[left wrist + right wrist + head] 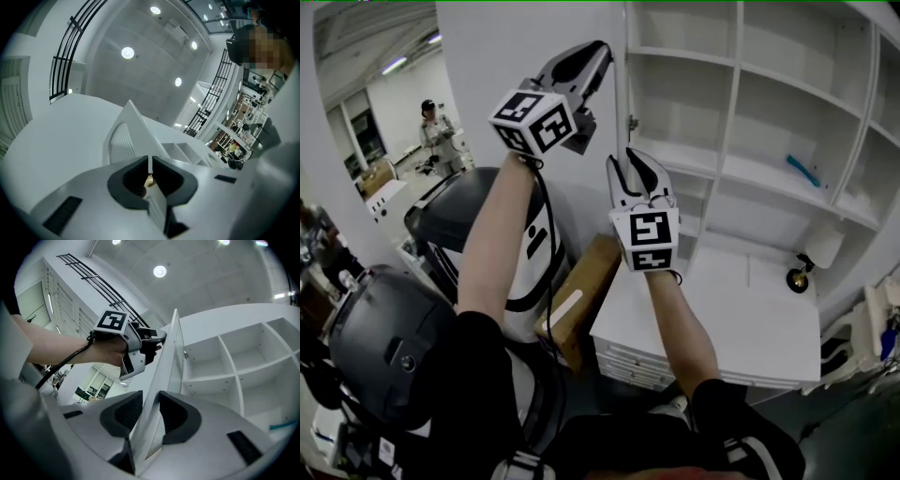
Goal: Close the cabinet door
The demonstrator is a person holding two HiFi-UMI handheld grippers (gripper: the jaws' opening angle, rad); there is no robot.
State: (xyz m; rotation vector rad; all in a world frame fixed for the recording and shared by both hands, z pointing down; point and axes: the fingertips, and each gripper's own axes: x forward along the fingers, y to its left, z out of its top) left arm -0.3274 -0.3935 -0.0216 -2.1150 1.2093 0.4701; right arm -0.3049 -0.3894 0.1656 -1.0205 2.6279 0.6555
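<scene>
The white cabinet door [487, 56] stands open, edge-on to me, in front of the white shelf cabinet [741, 112]. My left gripper [598, 52] is raised high at the door's free edge. In the left gripper view its jaws [149, 165] are shut on the thin door panel [133, 131]. My right gripper [630, 161] holds the same edge lower down. In the right gripper view the door [166, 362] runs between its pads [149, 413], which press on both faces. The left gripper [154, 341] shows higher up on the door.
A white drawer unit [741, 319] stands under the shelves, with a small black-and-white object [799, 277] on it. A blue item [803, 171] lies on a shelf. A cardboard box [581, 291] leans by the unit. A grey machine [469, 225] and a person [436, 131] are at left.
</scene>
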